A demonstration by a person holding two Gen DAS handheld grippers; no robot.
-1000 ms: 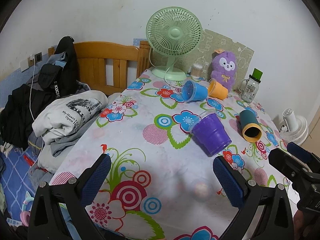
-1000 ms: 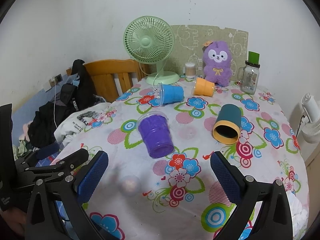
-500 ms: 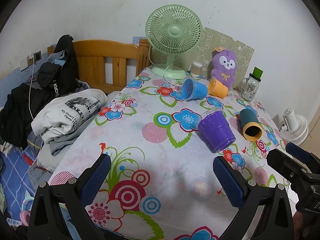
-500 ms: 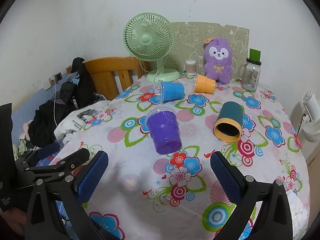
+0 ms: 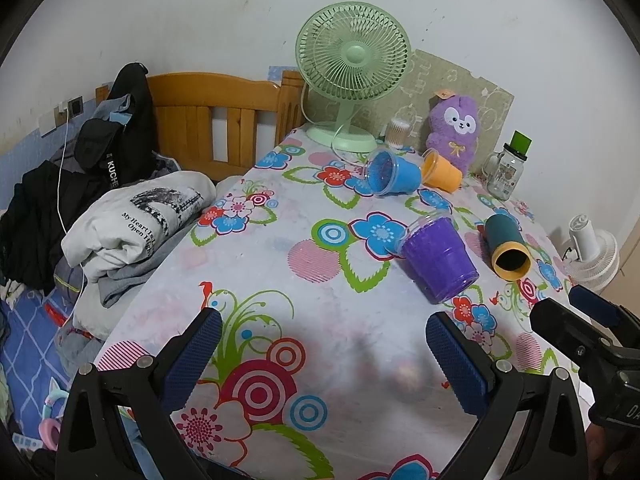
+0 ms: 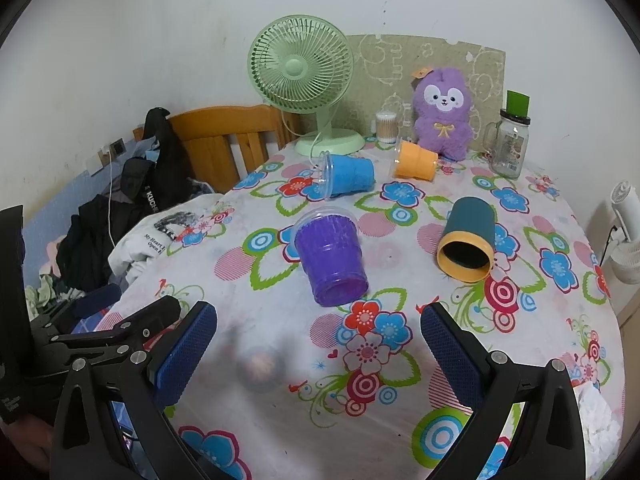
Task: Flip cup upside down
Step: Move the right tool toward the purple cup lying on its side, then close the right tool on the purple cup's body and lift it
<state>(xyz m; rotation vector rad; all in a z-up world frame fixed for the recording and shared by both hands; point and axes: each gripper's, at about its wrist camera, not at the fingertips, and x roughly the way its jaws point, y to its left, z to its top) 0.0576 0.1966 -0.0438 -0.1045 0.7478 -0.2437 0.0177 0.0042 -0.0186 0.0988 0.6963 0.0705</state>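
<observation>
- Left gripper (image 5: 320, 354) released, holding nothing above the counter (image 5: 256, 280).
- Right gripper (image 6: 318, 344) released; purple cup (image 6: 332, 260) lies sideways just ahead of it.

A blurred round smudge (image 6: 259, 364) sits on the tablecloth (image 6: 400, 400) near the purple cup (image 6: 332, 258). The white fan (image 6: 624, 240) right of that cup is cut by the frame edge. The jar (image 6: 510, 142) label behind it is unreadable.
</observation>
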